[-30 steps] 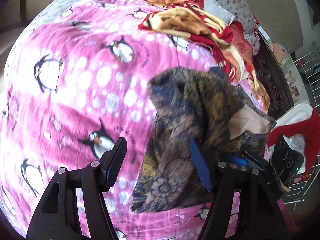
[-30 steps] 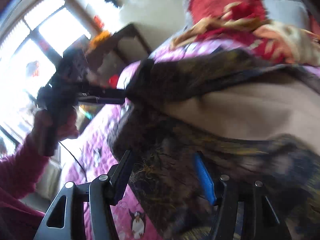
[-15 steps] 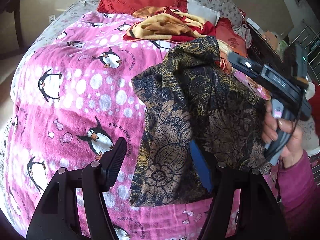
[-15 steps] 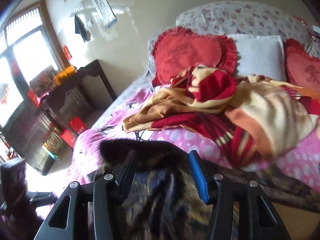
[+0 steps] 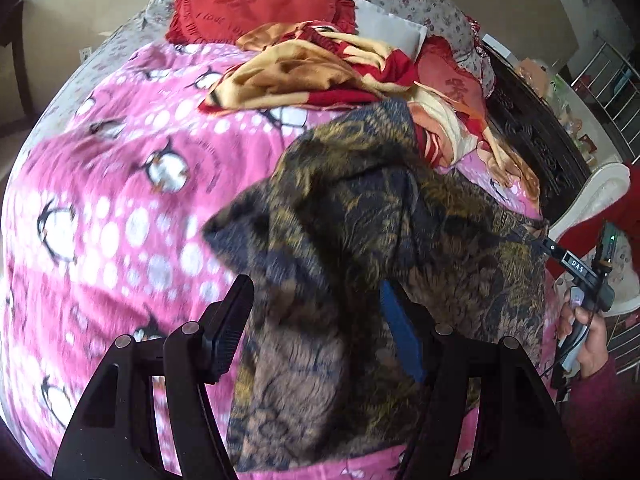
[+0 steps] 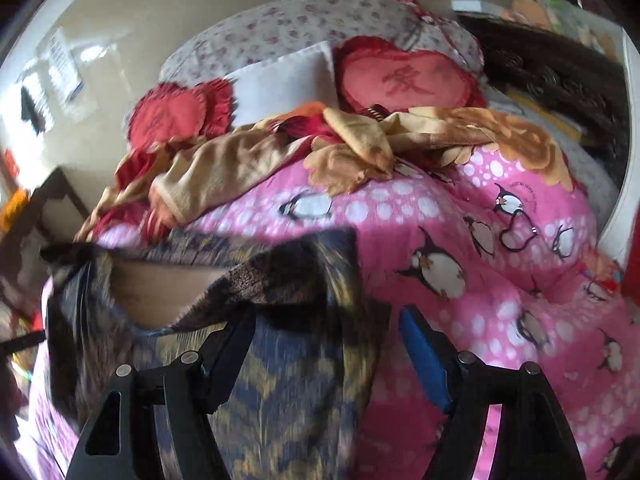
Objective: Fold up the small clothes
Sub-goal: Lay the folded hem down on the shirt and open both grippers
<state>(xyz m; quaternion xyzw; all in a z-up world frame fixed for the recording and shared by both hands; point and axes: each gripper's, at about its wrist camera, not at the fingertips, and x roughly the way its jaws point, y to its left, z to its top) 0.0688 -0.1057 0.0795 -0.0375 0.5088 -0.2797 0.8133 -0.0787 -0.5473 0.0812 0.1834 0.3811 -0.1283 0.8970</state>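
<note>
left tongs [image 5: 316,328]: apart, patterned garment [image 5: 360,240] between, grip unclear | right tongs [image 6: 326,344]: opening, your garment released to drape on bed [image 6: 460,208]

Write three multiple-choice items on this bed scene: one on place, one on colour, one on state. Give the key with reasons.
1. Where does the dark navy-and-gold patterned garment lie?
A. on the pink penguin-print blanket
B. on the floor
C. on a chair

2. What colour is the heart-shaped cushion?
A. green
B. red
C. white

3. How is the garment?
A. neatly folded flat
B. rumpled
C. on a hanger

Key: A, pink blanket shows around it; B, red frilled heart by the pillows; B, it bunches in uneven creases.
</note>
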